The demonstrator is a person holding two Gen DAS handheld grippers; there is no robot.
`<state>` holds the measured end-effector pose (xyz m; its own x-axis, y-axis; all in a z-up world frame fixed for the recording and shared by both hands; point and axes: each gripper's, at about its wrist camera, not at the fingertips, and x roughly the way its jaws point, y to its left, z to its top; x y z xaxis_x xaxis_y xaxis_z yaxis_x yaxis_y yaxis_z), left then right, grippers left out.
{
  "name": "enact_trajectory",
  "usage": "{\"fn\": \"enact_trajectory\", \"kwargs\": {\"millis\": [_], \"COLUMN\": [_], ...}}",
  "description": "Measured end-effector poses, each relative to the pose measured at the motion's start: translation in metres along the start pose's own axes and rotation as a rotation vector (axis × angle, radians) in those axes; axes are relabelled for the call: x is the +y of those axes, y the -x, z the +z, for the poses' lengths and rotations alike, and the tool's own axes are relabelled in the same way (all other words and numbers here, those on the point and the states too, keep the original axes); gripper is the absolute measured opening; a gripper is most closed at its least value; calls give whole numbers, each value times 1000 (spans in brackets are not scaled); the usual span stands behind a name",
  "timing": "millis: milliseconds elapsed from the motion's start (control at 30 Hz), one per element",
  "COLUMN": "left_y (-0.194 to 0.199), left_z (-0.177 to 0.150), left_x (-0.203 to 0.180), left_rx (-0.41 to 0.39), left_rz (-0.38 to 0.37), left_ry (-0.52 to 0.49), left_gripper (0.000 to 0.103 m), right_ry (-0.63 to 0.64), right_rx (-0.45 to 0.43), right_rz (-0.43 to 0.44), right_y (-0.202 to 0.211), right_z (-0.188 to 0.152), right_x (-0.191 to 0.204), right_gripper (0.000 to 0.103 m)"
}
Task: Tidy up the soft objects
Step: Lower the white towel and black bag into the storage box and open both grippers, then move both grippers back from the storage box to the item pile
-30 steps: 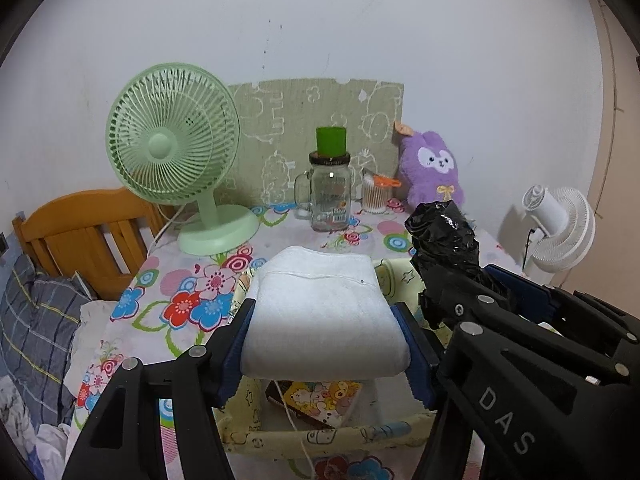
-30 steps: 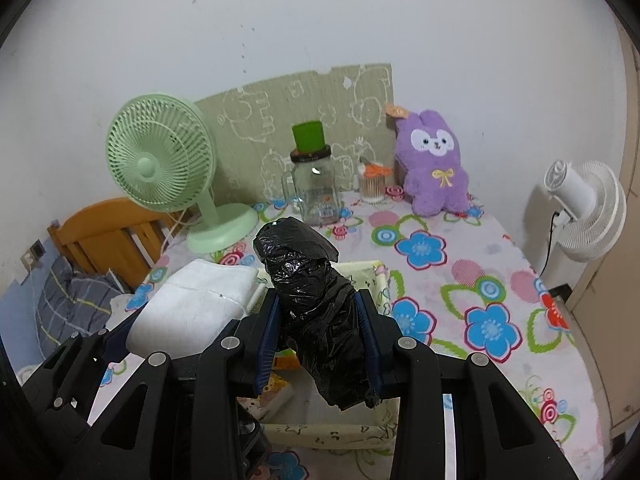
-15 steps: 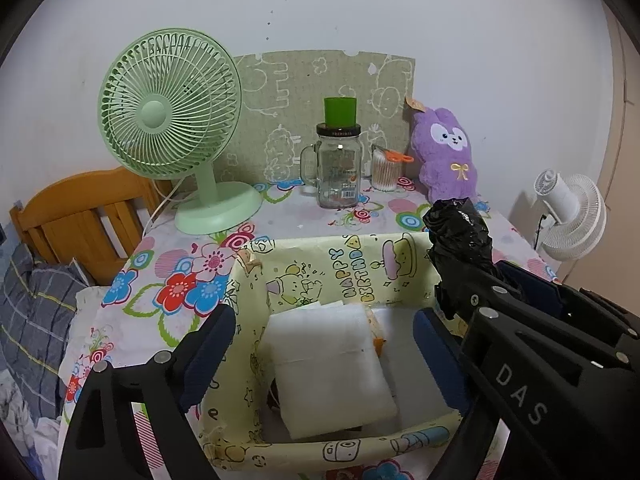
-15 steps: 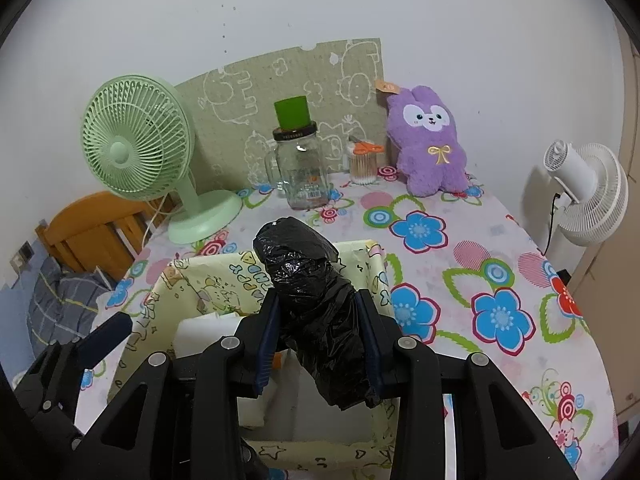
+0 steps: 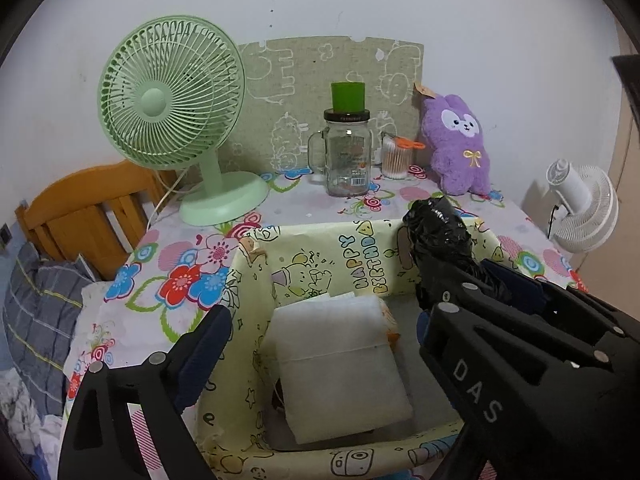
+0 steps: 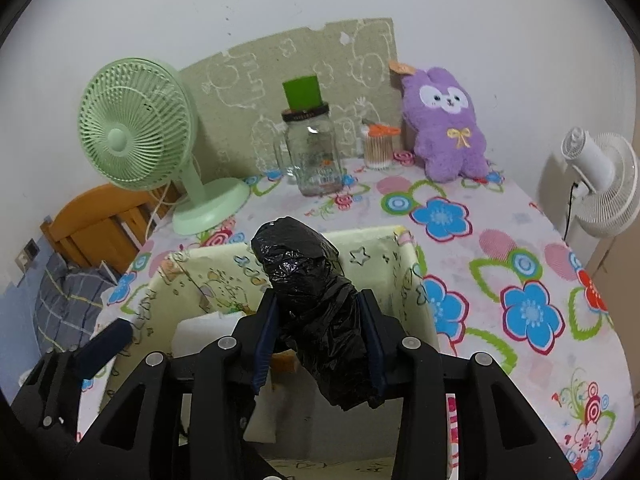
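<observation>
the left gripper (image 5: 320, 344) stands wide open above the yellow box (image 5: 256, 280); its jaws have just been opening and nothing is pressed between them. the white folded cloth (image 5: 340, 364) lies flat on the bottom of this box, below the open jaws and apart from both pads. a small orange thing shows just beside the cloth's right edge, but i cannot tell what it is.

the right gripper (image 6: 318, 340) is closed on the black plastic bundle (image 6: 312, 300); its blue pads press on both sides of it, though the jaws have just been opening a little. the bundle points up and forward, over the right part of the box.

the box stands on the flowered tablecloth (image 6: 500, 264). behind it are a green fan (image 5: 172, 100), a glass jar (image 5: 347, 156) with a green cup on its lid, and a purple plush toy (image 6: 446, 120) against the wall.
</observation>
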<state>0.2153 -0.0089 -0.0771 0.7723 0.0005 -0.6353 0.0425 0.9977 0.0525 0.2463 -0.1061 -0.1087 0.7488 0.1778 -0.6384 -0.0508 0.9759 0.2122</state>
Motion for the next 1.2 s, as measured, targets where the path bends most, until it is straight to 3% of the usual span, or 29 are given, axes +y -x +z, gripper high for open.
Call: {"fn": "enact_trajectory", "kwargs": {"millis": [100,200,267,433,567,1200], "left_y": [-1,-1,0,10,19,71], "left_z": [0,0,1,1,0,-3], "left_x": [0,2,1,-1,-3,-11], "left_rx": [6,11,11,-13,-29,-103], "left_rz": [-6,-16,-17,-12,-14,-35], "left_ry": [1,11,10,5,1,-9], "left_gripper": [95,95,95,97,97,97], "right_ry": [2,17,39,43,56,54], "right_rx": [7,-3,-10,-34,-43,-117], "right_rz": [-21,-21,-8,-12,-31,-43], "right_y": [-1,3,7,18,28,85], "right_z": [0,0,-1,0,0,-5], "right_x": [-2,-2,2,2,3,1], "right_gripper": [50,64,83,84,94,101]}}
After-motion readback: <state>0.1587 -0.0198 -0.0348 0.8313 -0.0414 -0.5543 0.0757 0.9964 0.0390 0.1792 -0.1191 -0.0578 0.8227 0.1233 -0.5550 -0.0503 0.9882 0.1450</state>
